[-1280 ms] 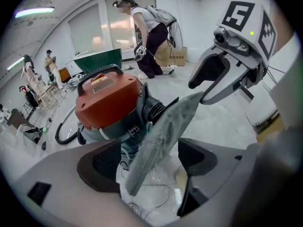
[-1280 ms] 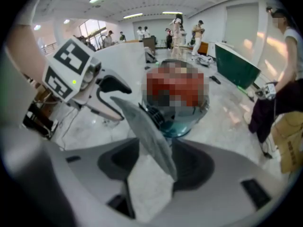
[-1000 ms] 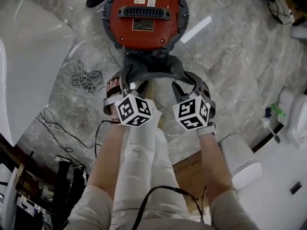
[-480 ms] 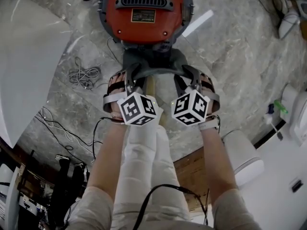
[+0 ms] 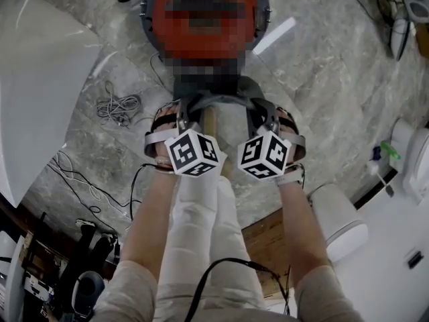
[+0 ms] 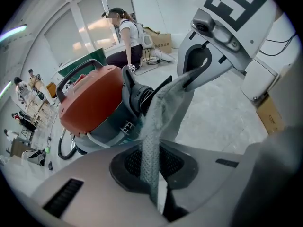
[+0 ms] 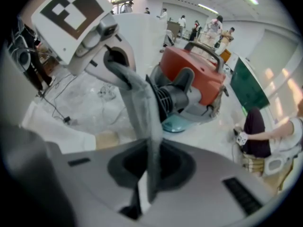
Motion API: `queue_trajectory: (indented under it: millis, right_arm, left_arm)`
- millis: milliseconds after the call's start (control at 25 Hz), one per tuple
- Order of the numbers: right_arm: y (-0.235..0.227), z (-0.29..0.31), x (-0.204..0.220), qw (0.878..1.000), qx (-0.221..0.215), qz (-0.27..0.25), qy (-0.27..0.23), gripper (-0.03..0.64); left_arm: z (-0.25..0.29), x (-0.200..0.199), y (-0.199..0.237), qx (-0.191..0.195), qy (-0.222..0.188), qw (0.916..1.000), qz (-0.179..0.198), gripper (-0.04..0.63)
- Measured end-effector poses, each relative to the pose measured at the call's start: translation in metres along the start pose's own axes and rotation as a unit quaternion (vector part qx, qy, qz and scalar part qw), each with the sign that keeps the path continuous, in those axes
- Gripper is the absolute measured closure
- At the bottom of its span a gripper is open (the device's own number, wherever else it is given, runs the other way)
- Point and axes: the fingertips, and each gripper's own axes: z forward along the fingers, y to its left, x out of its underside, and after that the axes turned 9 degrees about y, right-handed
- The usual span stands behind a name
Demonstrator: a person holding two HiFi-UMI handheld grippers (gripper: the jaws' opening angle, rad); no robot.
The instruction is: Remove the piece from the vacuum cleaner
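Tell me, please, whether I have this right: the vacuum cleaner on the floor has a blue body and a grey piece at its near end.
Not quite: the left gripper view shows that the vacuum cleaner on the floor has a red body, not blue; the grey piece at its near end is right.

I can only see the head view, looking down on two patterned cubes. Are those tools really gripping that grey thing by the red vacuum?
Observer: Yes. The left gripper view shows the left gripper with its fingers pinched shut on the grey piece.
Operator: And the other?
Observer: The right gripper view shows the right gripper, whose fingers have just been closing, pressing the same piece.
Operator: What is it attached to?
Observer: It runs to a dark ribbed neck on the vacuum cleaner; the join itself is hidden.
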Motion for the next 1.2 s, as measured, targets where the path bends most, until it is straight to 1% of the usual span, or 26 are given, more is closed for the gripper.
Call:
queue_trajectory:
  millis: [280,640,840,1200]
  right_arm:
    - [0.011,-0.005,0.002,1.0,0.0,0.0,-0.003,0.591]
    - [0.017,-0.013,0.001,1.0,0.005,0.002,-0.004,0.591]
    - [0.016,-0.015,0.001,1.0,0.01,0.009,-0.01,0.591]
    - [0.02,-0.018,0.0,1.0,0.008,0.022,-0.015,0.591]
  left_arm:
    - [-0.005,0.007,-0.007,0.0,0.004,1.0,-0.001,0.561]
    - [-0.013,0.01,-0.01,-0.004,0.007,0.9998,-0.019,0.561]
    - [-0.015,0.011,-0.01,-0.009,0.004,0.9995,-0.031,0.561]
    - [-0.017,0.013,-0.012,-0.011,0.005,0.9993,-0.036,0.561]
